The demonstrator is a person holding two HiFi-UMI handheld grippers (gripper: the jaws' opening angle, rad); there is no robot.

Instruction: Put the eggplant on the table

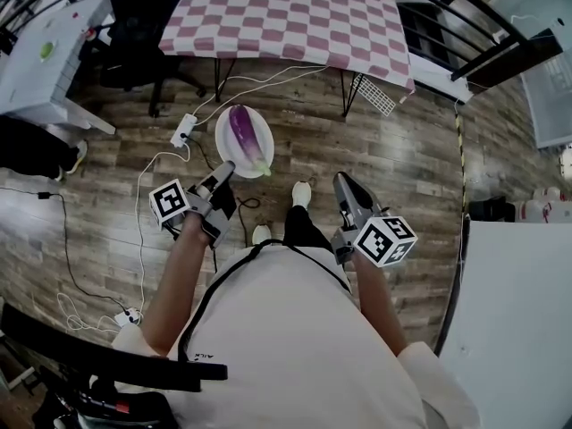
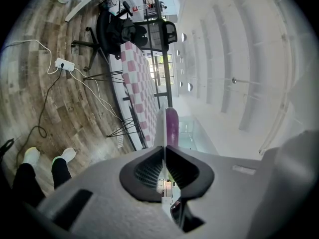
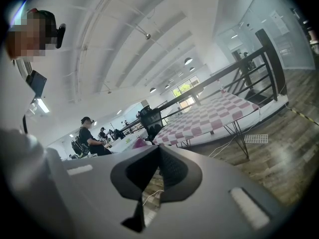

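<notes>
Head view, eggplant: the eggplant (image 1: 243, 132) lies on a white plate (image 1: 222, 141) that is held up over the wooden floor, short of the table (image 1: 286, 16) with its checked cloth.
Head view, long axis: it runs from the person toward the table, slightly slanted, with the green stem end nearest the person.
Head view, left gripper: the left gripper (image 1: 221, 173) meets the near rim of the plate, so the eggplant starts just beyond its fingers.
Head view, right gripper: the right gripper (image 1: 343, 182) hangs off to the right, apart from the plate. We judge the left to be the nearer one by far.

Left gripper view, fingers: they are pressed together on the thin white edge of the plate (image 2: 159, 128).
Left gripper view, eggplant: it (image 2: 171, 126) shows as a purple strip just past the fingers, in line with them, with the table (image 2: 137, 83) well beyond.

Right gripper view, fingers: they are closed on each other with nothing between them.
Right gripper view, table: it (image 3: 209, 113) stands ahead across the floor.
Right gripper view, poor spot: a small purple shape (image 3: 138, 143) over the gripper body may be the eggplant, but too little shows to say.

Our reading: the plate must travel forward to the table, and the left gripper alone carries it.
</notes>
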